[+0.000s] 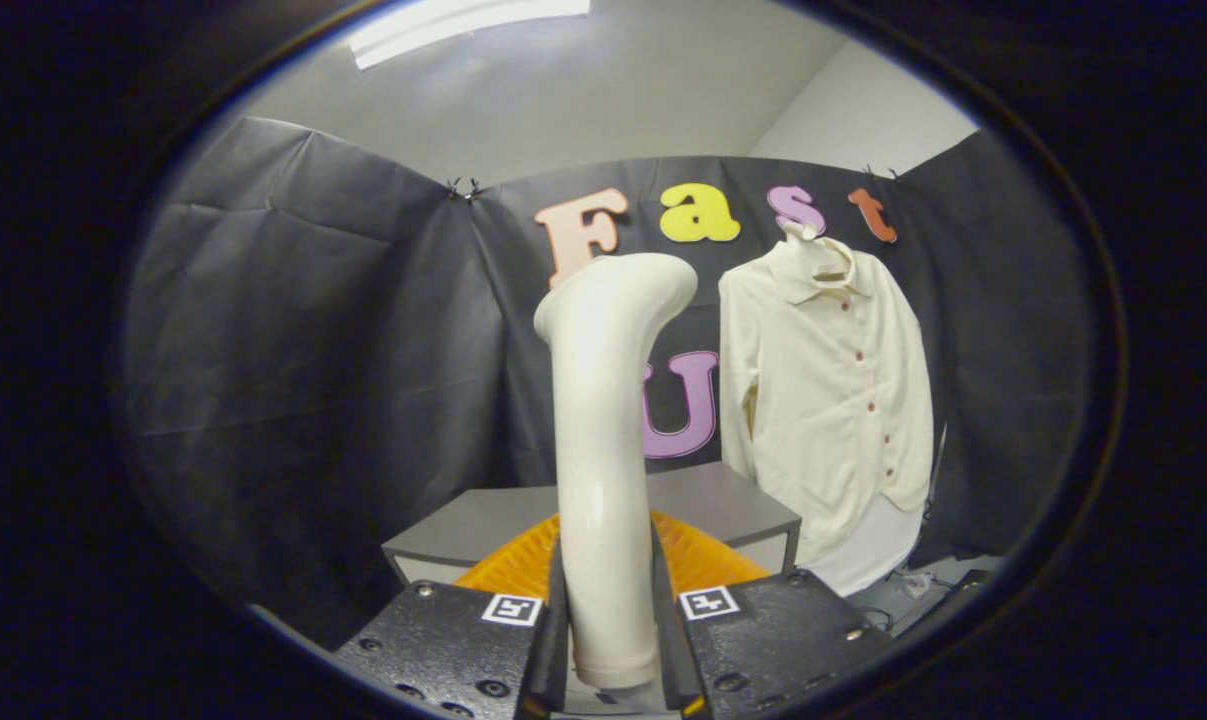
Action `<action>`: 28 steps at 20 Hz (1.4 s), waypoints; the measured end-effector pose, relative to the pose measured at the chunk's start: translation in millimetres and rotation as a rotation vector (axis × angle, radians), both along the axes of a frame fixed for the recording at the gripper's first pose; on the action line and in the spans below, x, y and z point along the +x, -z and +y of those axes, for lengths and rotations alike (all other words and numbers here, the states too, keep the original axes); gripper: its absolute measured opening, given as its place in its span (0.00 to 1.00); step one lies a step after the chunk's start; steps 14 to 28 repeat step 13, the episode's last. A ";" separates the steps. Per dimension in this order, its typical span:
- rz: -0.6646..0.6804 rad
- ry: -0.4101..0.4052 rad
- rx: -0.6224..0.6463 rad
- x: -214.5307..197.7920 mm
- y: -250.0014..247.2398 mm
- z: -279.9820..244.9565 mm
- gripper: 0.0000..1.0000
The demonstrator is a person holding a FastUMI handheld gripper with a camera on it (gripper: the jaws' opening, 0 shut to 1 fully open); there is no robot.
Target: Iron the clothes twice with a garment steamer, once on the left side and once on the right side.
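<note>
The gripper (608, 640) is clenched on the garment steamer (603, 440), both fingers pressing on its cream handle, which stands upright between them with its angled head tipping right at the top. Just beyond the fingers sits a grey table (723, 500). Farther ahead and to the right, a cream buttoned shirt (833, 400) hangs against the booth's black cloth wall (313, 380).

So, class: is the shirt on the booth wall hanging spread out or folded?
Spread out: the shirt hangs full length, buttoned, beyond the steamer clamped in the gripper.
</note>
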State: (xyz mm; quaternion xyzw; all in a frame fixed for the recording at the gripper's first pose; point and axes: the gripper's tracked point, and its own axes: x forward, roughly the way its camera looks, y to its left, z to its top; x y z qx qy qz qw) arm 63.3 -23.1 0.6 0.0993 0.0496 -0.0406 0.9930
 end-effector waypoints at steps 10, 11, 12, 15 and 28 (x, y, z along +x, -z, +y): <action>0.006 -0.001 -0.006 -4.5 1.3 6.6 0.36; 0.010 -0.002 -0.009 -4.4 2.0 6.7 0.36; 0.006 0.000 -0.008 -4.4 1.1 6.8 0.36; 0.012 -0.004 -0.011 -4.6 1.7 7.5 0.36; 0.012 -0.004 -0.011 -4.6 1.7 7.5 0.36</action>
